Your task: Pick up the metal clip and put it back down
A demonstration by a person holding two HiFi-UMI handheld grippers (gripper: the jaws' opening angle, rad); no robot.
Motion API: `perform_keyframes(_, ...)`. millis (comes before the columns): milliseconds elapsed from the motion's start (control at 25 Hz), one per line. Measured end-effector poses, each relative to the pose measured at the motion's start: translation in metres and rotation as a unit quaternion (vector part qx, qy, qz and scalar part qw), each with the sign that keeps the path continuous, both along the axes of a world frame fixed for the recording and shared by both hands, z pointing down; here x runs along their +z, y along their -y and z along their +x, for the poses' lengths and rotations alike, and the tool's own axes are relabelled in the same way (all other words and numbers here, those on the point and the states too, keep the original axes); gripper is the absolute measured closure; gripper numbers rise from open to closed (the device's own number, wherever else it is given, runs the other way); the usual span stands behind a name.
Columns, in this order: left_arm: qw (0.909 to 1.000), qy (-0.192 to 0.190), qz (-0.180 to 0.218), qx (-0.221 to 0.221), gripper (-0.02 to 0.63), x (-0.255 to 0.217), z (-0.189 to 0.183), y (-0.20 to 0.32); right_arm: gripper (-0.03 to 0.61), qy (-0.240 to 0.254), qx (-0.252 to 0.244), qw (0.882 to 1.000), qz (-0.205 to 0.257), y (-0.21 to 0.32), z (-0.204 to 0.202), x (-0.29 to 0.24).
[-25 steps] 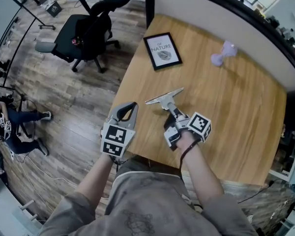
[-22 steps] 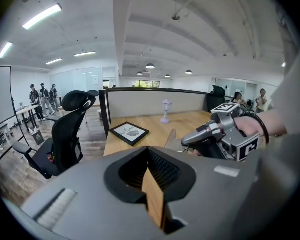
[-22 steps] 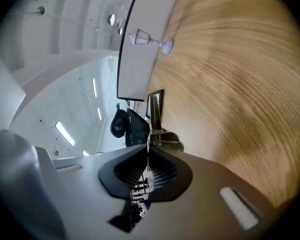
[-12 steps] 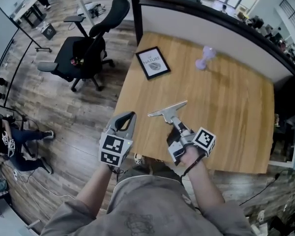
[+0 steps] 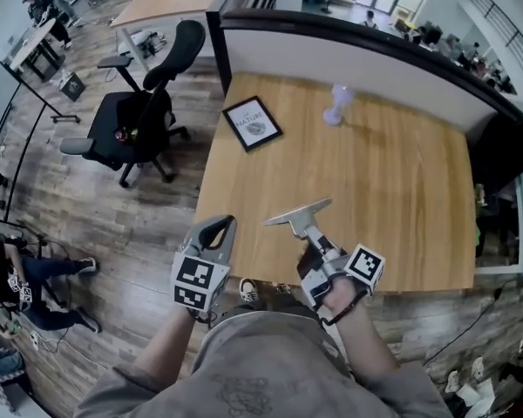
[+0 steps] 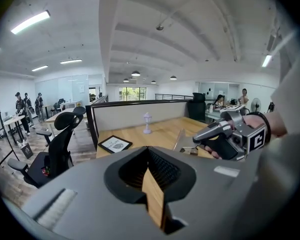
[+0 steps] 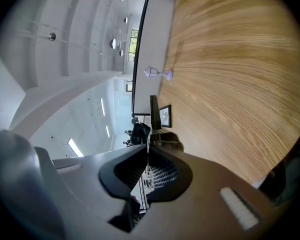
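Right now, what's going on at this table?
A person has a hand-held gripper in each hand. The right gripper is shut on the metal clip and holds it up off the wooden table, near the front edge; the clip is not yet put back down. The left gripper is shut with nothing in it, by the table's near corner. A picture frame and a small lamp sit at the far side.

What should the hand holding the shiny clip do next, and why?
Probably lower the right gripper gently toward the table. Its jaws are shut on the metal clip, which is held up off the wood near the front edge. It is picked up but not yet put back down.
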State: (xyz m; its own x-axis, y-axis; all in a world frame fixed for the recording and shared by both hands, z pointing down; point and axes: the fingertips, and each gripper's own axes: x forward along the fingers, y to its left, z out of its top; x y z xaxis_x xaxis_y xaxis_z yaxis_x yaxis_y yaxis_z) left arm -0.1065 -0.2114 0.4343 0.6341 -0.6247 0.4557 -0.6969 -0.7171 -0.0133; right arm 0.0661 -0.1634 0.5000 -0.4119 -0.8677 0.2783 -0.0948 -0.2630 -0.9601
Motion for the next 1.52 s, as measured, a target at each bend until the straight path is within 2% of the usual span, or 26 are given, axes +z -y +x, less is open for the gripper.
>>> perform_keyframes(360, 0.9997, -0.005, 0.005, 0.023, 0.612, -0.006, 0.029, 0.006, 0.557, 0.002, 0.025, 1.0, -0.007, -0.006, 0.024, -0.003)
perform_keyframes(640, 0.9987, -0.021, 0.023, 0.041, 0.612, -0.022, 0.06, 0.021, 0.557, 0.009, 0.06, 0.998, 0.011, 0.008, 0.054, -0.021)
perform_keyframes(840, 0.9971, -0.039, 0.032, 0.057, 0.612, -0.033, 0.093, 0.034, 0.557, 0.024, 0.103, 0.994, 0.04, 0.036, 0.09, -0.044)
perform_keyframes(1040, 0.9937, -0.051, 0.057, 0.083, 0.612, -0.057, 0.143, 0.068, 0.557, 0.016, 0.134, 0.988, 0.073, 0.077, 0.146, -0.075)
perform_keyframes(1200, 0.9914, -0.075, 0.072, 0.08, 0.612, -0.063, 0.164, 0.094, 0.557, 0.015, 0.15, 0.984, 0.094, 0.099, 0.173, -0.082)
perform_keyframes(1360, 0.9897, -0.077, 0.078, 0.092, 0.612, -0.058, 0.19, 0.115, 0.557, 0.011, 0.165, 0.982, 0.094, 0.125, 0.196, -0.076)
perform_keyframes(1520, 0.9908, -0.064, 0.062, 0.102, 0.612, -0.031, 0.224, 0.14, 0.557, 0.014, 0.181, 0.981, 0.069, 0.155, 0.226, -0.044)
